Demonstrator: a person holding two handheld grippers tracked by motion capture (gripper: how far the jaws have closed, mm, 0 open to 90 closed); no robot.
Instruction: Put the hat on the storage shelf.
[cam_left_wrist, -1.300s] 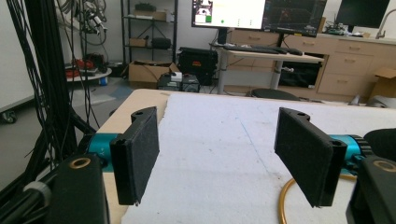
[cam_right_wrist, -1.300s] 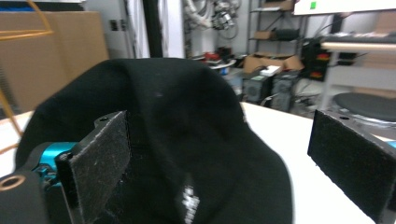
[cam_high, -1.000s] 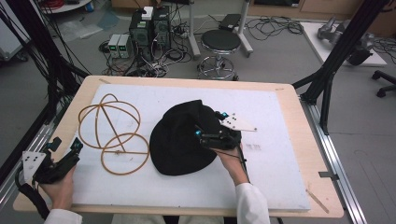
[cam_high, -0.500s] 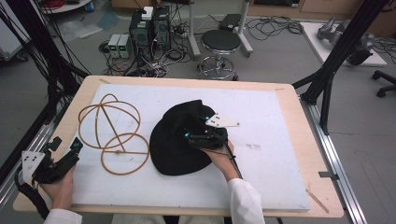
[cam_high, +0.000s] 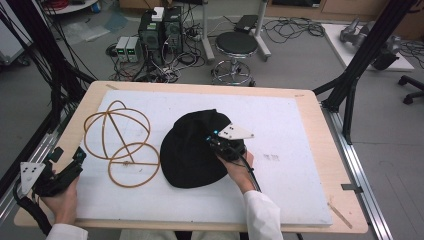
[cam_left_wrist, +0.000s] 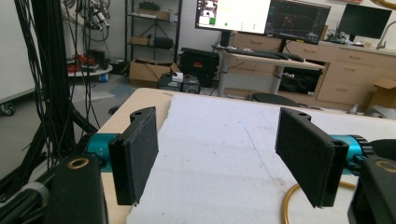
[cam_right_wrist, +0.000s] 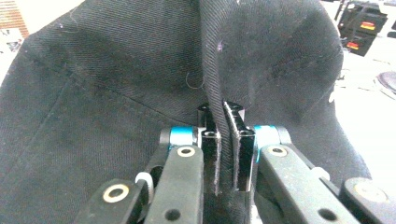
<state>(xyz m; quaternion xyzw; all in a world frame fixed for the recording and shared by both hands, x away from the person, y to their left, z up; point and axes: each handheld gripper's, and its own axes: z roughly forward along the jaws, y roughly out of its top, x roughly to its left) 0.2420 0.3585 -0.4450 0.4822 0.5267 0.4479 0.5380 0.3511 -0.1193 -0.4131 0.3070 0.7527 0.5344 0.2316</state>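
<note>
Two claws work over a pale wooden surface (cam_high: 310, 107) covered by a white foam sheet (cam_high: 290, 150). The right claw (cam_high: 220, 142), held in the person's right hand (cam_high: 239, 165), sits on the right side of a black twill fabric piece (cam_high: 192, 150) lying near the middle of the sheet. In the right gripper view its jaws are pressed together on a raised fold of that black fabric (cam_right_wrist: 219, 93), the pleat standing up between the pads while the rest of the cloth spreads out to both sides.

The left claw (cam_high: 65, 167) rests at the near left corner of the surface, in the person's left hand (cam_high: 62, 200), well apart from the cloth. Its jaws stand wide, with nothing between the pads (cam_left_wrist: 140, 154). A tan wire frame of joined hoops (cam_high: 120, 142) lies on the sheet between the left claw and the fabric, just beside the cloth's left edge.
</note>
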